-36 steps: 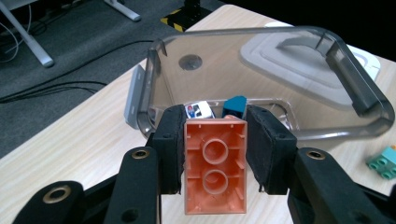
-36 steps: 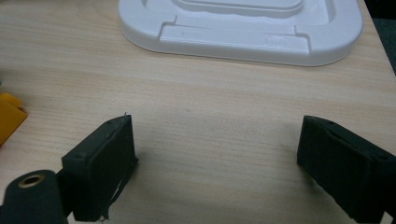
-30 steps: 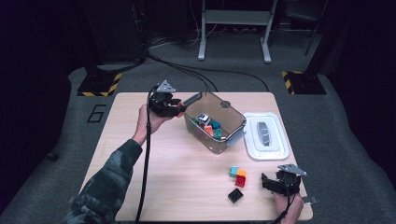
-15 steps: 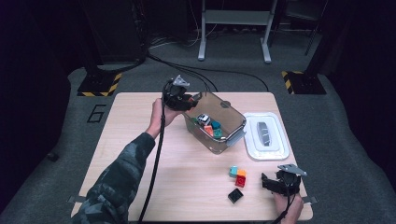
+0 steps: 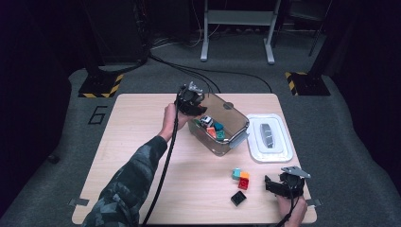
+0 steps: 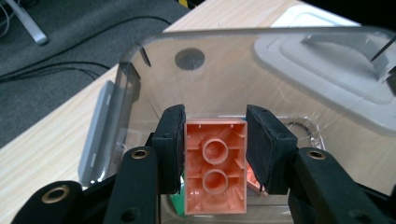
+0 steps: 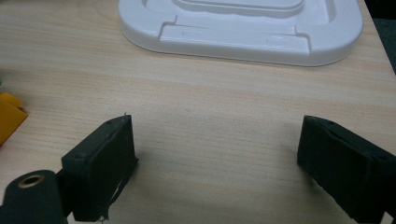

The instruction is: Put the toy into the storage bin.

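Pinching a salmon brick (image 6: 215,172) between its pads, underside toward the camera, the left gripper (image 5: 191,100) hangs over the clear bin's (image 5: 239,124) near rim, seemingly ready to drop it, while the right gripper (image 7: 217,163) rests spread and empty just short of the white lid (image 7: 243,28).

The clear bin (image 5: 222,125) stands on the table (image 5: 132,156) behind its centre, with several small blocks inside it, and the lid (image 5: 268,137) lies flat on the table just beside the bin's right side. In front of the bin, three joined blocks (image 5: 241,178) and a separate flat block (image 5: 238,198) lie on the table toward the right front. The left gripper (image 5: 195,100) sits over the bin's rear left rim with a brick (image 6: 215,165) between its pads above the bin's interior, and the right gripper (image 5: 276,185) rests at the right front corner, just right of the loose blocks and in front of the lid.
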A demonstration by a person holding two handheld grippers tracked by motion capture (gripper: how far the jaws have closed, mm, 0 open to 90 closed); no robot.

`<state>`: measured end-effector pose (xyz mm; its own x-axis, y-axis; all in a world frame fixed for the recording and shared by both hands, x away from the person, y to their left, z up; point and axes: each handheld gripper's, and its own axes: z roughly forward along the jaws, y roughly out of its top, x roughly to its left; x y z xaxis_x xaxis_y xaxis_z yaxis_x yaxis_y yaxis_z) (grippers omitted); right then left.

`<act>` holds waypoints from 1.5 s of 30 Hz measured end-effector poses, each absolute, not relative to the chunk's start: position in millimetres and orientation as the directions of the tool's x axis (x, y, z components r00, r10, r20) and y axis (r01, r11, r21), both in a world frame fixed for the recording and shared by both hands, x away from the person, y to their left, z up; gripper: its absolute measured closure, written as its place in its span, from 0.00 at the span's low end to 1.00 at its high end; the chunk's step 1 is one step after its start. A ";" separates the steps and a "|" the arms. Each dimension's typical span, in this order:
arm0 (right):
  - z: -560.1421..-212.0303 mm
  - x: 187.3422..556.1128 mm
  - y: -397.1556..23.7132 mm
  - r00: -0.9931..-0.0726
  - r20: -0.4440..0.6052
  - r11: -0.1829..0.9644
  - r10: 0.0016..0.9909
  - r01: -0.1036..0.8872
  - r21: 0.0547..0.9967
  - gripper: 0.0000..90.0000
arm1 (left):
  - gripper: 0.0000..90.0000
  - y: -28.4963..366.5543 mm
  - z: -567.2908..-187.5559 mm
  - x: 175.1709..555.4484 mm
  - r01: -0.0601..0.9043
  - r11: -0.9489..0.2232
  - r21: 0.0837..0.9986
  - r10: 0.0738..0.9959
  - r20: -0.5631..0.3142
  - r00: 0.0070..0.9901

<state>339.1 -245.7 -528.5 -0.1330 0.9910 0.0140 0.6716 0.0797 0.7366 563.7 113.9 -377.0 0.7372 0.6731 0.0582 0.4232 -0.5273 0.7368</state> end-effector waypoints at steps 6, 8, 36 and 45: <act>-528.5 339.1 -245.7 -0.134 0.014 0.080 0.991 0.672 0.737 0.12 | 0.65 110.8 -383.0 564.4 0.435 -0.547 0.715 0.675 0.069 0.734; -528.5 339.1 -245.7 -0.133 0.014 0.080 0.991 0.672 0.737 0.12 | 0.64 111.1 -383.8 564.8 0.440 -0.554 0.707 0.679 0.077 0.730; -528.5 339.1 -245.6 -0.133 0.014 0.080 0.991 0.672 0.736 0.12 | 0.18 165.8 -379.6 495.5 0.416 -0.493 0.765 0.674 0.034 0.738; -528.5 339.2 -245.8 -0.134 0.012 0.082 0.991 0.671 0.737 0.12 | 0.15 165.5 -397.2 467.8 0.408 -0.495 0.768 0.662 0.028 0.749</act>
